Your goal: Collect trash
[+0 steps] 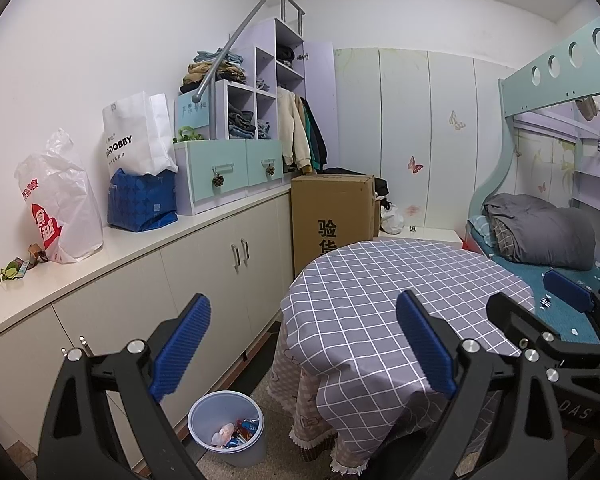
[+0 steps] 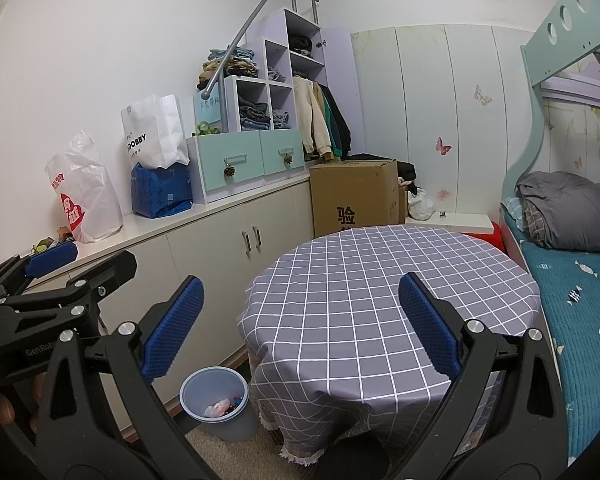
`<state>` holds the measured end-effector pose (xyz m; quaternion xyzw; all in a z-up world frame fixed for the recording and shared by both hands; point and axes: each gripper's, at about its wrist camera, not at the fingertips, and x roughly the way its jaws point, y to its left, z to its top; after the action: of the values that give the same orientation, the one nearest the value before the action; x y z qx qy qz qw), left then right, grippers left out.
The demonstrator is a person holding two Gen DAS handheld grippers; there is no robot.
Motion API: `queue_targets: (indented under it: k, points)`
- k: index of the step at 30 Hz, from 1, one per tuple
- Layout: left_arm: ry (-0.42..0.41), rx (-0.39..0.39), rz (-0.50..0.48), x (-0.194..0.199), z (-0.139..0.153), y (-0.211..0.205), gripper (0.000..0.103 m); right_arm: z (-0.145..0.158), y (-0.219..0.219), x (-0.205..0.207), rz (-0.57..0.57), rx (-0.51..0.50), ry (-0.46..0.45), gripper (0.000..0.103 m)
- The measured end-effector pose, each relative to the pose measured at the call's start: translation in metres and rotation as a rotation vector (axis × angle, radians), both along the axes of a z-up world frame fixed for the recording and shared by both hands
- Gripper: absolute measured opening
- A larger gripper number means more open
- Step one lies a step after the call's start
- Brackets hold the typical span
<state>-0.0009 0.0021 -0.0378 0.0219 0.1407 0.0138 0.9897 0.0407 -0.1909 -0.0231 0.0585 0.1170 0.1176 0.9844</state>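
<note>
Above the table (image 1: 380,280), both grippers gape, level.

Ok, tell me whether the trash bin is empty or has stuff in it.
Not empty: the trash bin stands upright on the floor, with wrappers covering its bottom, far from full.

Home bedroom, likely a child's: bunk bed (image 2: 572,280) is carrying folded quilt (image 2: 572,216), clothes (image 1: 300,128) are hanging in open wardrobe (image 1: 284,80), butterfly stickers (image 2: 443,146) are dotting closet doors.
</note>
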Motion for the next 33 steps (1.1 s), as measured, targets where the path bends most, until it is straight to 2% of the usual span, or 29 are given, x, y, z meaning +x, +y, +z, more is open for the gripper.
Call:
queue_targets:
  k: [33]
  points:
    - [0.032, 0.009, -0.005, 0.004, -0.009, 0.004, 0.092, -0.019, -0.008, 0.002, -0.003, 0.004, 0.029, 0.096]
